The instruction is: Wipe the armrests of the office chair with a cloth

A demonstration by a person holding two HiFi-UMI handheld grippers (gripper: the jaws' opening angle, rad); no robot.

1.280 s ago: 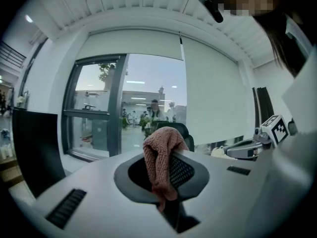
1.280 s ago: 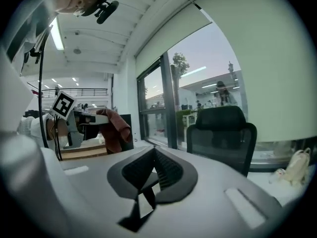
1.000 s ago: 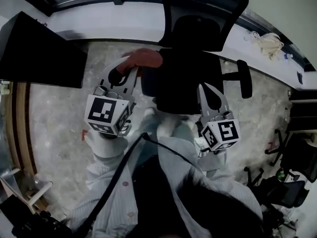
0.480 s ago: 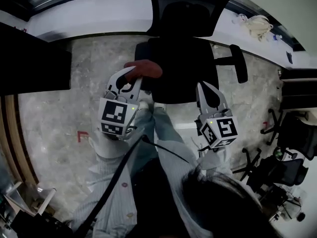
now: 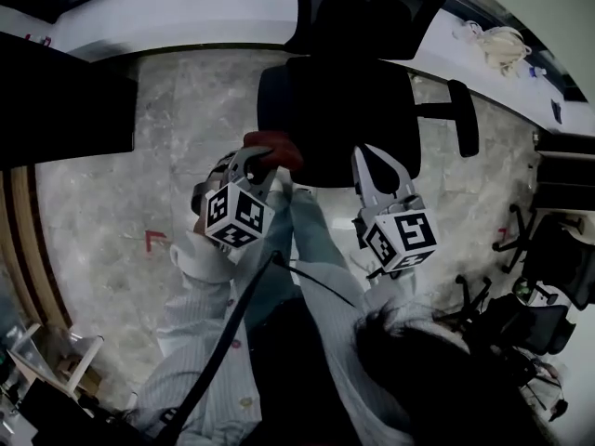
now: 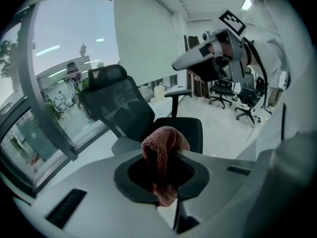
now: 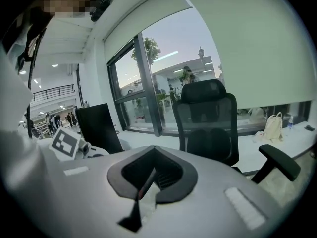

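Note:
The black office chair (image 5: 339, 110) stands ahead of me, its right armrest (image 5: 462, 119) sticking out to the side. My left gripper (image 5: 253, 161) is shut on a reddish-brown cloth (image 5: 273, 147), just off the seat's front left corner. In the left gripper view the cloth (image 6: 166, 140) bunches up between the jaws, with the chair (image 6: 141, 115) and its far armrest (image 6: 179, 93) beyond. My right gripper (image 5: 364, 156) is shut on nothing at the seat's front right. Its own view shows the chair back (image 7: 205, 118) and an armrest (image 7: 280, 162).
A black panel (image 5: 60, 100) stands at the left. A white window ledge (image 5: 186, 12) runs behind the chair, with a pale bag (image 5: 502, 43) on it. More office chairs (image 5: 544, 291) crowd the right. A red mark (image 5: 154, 242) is on the stone floor.
My left gripper has drawn back toward me with the cloth, from beside the chair's left side to its front corner. The right gripper has barely shifted.

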